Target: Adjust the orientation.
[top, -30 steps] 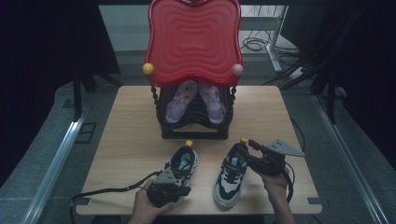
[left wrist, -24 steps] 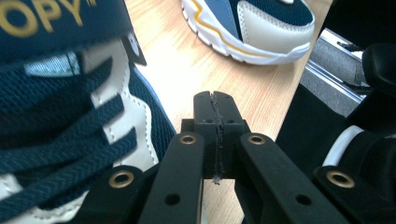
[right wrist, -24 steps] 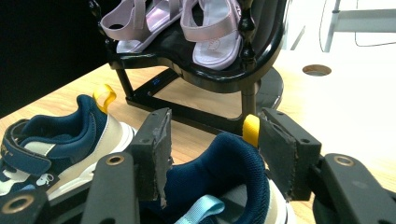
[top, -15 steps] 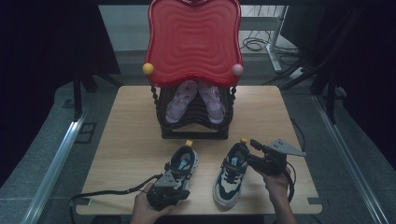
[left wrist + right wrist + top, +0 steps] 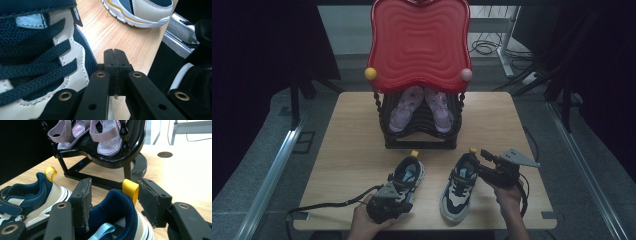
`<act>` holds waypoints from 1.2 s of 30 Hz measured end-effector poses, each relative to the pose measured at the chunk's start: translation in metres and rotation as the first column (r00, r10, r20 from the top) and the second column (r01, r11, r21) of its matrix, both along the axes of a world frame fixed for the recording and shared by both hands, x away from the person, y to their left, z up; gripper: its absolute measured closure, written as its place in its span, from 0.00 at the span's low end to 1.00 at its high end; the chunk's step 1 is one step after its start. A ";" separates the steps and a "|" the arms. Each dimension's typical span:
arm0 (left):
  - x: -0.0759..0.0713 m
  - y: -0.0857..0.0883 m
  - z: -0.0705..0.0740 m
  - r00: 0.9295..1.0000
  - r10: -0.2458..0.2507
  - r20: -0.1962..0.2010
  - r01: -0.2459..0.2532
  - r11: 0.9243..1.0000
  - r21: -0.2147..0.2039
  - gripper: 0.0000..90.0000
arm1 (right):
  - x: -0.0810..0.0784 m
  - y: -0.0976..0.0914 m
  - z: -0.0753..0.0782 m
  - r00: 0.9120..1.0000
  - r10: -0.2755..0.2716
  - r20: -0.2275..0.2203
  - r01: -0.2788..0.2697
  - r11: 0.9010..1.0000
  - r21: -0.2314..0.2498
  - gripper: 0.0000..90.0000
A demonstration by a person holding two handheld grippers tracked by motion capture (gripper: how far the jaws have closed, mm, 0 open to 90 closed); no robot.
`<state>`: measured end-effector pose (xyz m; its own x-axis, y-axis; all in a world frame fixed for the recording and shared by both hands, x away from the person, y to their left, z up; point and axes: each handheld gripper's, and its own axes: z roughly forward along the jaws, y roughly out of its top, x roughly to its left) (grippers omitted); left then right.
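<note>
The right tool [image 5: 481, 161] stands wide around the heel of the right sneaker [image 5: 458, 186], which lies on the worktop [image 5: 347, 145] in front of the black shoe rack [image 5: 419, 131]. Its pads [image 5: 82, 200] seem not to press yet, so a lift now could let the heel slip out, or catch only the yellow pull loop [image 5: 130, 188]. The left tool [image 5: 392, 197] is closed on nothing, beside the left sneaker [image 5: 407, 175]. Both hands come from the near edge, and both tools point toward the rack.

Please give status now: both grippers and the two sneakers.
Left gripper shut, empty, beside the left sneaker. Right gripper jaws wide around the right sneaker's heel, grip unclear. Shoe rack behind, nothing in the way.
</note>
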<state>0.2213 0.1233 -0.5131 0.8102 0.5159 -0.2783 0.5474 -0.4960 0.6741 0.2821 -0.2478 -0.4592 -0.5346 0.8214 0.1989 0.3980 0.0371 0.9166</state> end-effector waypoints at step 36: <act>-0.010 0.001 -0.003 1.000 -0.015 -0.003 0.016 0.999 0.050 1.00 | 0.001 0.003 -0.002 1.000 0.004 -0.006 -0.004 1.000 -0.003 0.50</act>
